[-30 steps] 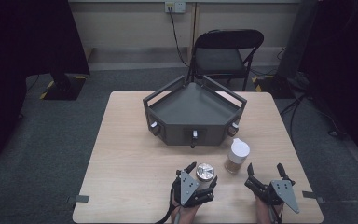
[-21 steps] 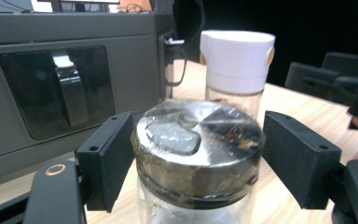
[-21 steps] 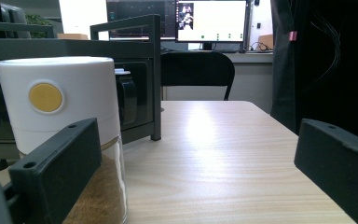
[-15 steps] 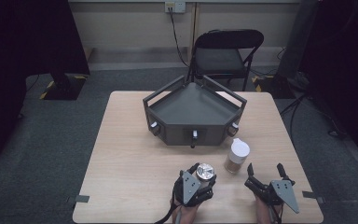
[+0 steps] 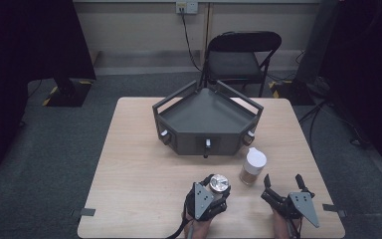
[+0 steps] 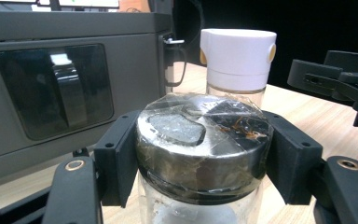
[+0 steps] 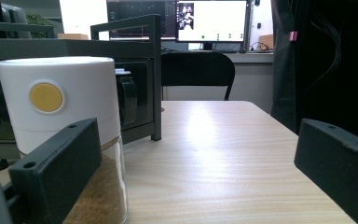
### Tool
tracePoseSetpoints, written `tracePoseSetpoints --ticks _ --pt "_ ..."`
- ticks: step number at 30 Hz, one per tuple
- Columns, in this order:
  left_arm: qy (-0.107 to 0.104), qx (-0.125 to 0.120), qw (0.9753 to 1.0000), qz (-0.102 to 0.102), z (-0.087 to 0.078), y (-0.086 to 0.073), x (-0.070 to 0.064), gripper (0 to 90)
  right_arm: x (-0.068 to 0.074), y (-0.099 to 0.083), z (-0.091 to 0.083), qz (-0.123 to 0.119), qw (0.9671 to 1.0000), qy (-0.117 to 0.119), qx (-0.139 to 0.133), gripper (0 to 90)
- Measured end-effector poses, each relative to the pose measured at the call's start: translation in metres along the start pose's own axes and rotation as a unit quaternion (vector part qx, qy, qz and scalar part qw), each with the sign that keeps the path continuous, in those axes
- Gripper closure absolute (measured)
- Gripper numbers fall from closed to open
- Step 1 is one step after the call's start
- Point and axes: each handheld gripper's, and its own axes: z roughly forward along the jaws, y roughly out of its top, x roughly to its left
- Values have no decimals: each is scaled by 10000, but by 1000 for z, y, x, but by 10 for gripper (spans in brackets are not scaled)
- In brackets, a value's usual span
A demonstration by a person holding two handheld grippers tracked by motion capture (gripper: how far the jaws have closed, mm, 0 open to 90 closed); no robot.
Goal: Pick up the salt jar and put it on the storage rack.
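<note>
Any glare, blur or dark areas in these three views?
High view: room edges are near black, table evenly lit. Left gripper view: glare patches on the metal-lidded jar, held by the left gripper. Right gripper view: monitor blown out; white-capped jar soft.

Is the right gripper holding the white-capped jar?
No, the right gripper is open beside the white-capped jar, its jaws spread and holding nothing.

This looks like a lab or test room. A bare wooden table [image 5: 144, 164] stands on grey carpet [image 5: 54, 149], with a folding chair [image 5: 238, 57] and a wall power outlet [image 5: 187, 6] behind it. Lit computer monitors [image 7: 212, 21] and dark curtains [image 5: 30, 40] stand around.
</note>
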Motion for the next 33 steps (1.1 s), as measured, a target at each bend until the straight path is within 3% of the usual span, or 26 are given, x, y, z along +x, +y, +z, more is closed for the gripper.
tracePoseSetpoints --ticks 4,8,19,23,28,33 --pt "-46 8 10000 54 -1 1 1 347 0 0 0 1 10000 6 1 0" --pt "-65 -45 9996 255 -3 0 -2 348 0 0 0 0 10000 6 0 0" --pt "-224 -51 9996 168 -6 5 7 347 0 0 0 1 10000 7 0 0" --pt "-314 -95 9991 259 -9 9 12 348 0 0 0 1 10000 7 1 0" --pt "-364 -197 9990 174 -13 12 19 348 0 0 0 1 10000 6 0 0" --pt "-470 -245 9983 233 -15 16 26 348 0 0 0 0 10000 6 1 0"
